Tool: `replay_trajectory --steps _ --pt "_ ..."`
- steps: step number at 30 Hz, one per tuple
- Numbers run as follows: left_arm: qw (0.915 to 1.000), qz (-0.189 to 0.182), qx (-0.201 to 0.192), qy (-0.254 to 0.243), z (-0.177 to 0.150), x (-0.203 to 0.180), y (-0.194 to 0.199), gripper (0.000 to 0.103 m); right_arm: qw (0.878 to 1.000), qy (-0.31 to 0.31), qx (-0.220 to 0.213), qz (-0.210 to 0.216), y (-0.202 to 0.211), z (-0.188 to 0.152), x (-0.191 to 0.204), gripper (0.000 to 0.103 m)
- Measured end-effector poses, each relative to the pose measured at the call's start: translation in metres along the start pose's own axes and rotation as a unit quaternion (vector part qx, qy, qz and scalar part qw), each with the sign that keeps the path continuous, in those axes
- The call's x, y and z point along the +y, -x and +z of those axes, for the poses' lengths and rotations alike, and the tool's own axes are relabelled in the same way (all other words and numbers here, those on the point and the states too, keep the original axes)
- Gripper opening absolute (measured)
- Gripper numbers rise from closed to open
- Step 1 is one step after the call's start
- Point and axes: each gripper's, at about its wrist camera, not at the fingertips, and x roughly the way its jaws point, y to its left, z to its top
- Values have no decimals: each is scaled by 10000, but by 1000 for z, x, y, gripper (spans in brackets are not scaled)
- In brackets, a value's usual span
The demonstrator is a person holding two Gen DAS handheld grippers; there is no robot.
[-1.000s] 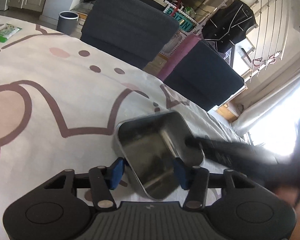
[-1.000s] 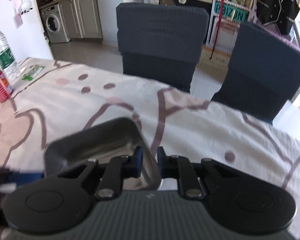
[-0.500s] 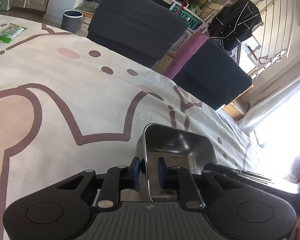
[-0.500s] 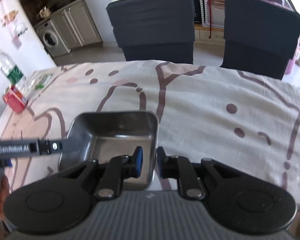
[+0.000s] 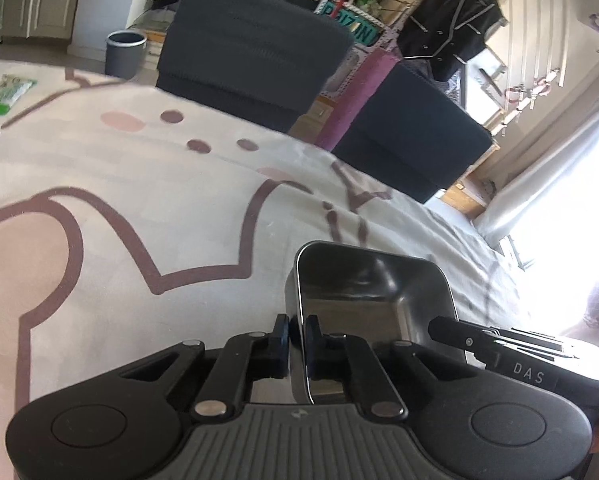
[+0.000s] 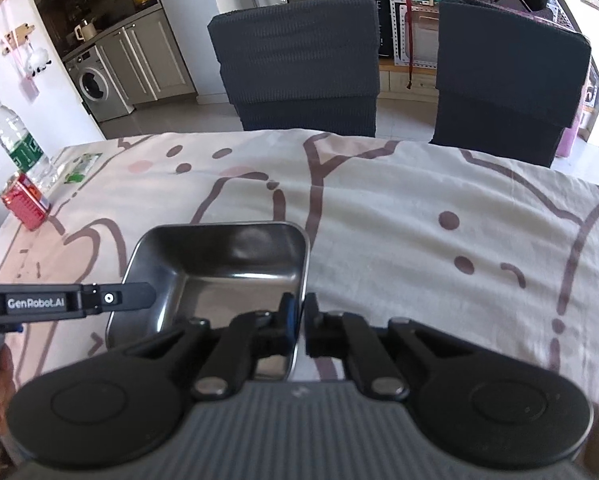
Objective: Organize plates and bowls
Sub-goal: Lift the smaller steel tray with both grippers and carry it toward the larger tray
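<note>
A square steel bowl [image 5: 371, 296] is held over the patterned tablecloth [image 5: 139, 208]. My left gripper [image 5: 296, 340] is shut on the bowl's left wall near its front corner. My right gripper [image 6: 299, 320] is shut on the bowl's right wall; the bowl shows in the right wrist view [image 6: 227, 272] too. The right gripper's finger reaches in from the right in the left wrist view [image 5: 459, 334]. The left gripper's finger reaches in from the left in the right wrist view [image 6: 115, 300].
Two dark chairs [image 6: 299, 64] [image 6: 507, 80] stand at the table's far side. A red can [image 6: 23, 204], a water bottle [image 6: 19, 144] and a green packet [image 6: 79, 164] sit at the table's far left. A grey bin [image 5: 125, 54] stands on the floor.
My left gripper closed from open around the bowl onto its left wall. The right gripper stayed shut on the right wall. The bowl has shifted with both grippers.
</note>
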Motion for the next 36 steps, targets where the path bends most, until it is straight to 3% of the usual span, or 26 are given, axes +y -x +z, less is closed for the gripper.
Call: replay_trajectory --steps 10,19,29,36 --pt "9981 -121 -284 -528 -11 -37 94 8 9985 -163 -524 -55 92 -19 27 6" --pt "9948 -199 -608 -789 -46 -54 188 9 9950 -406 -915 65 177 -66 63 6" --pt "9935 -119 -670 -911 -92 -31 254 8 9938 -496 -980 160 229 -123 113 8" --pt "9938 119 -755 -802 -119 6 273 8 9940 -415 -928 412 226 -150 145 12"
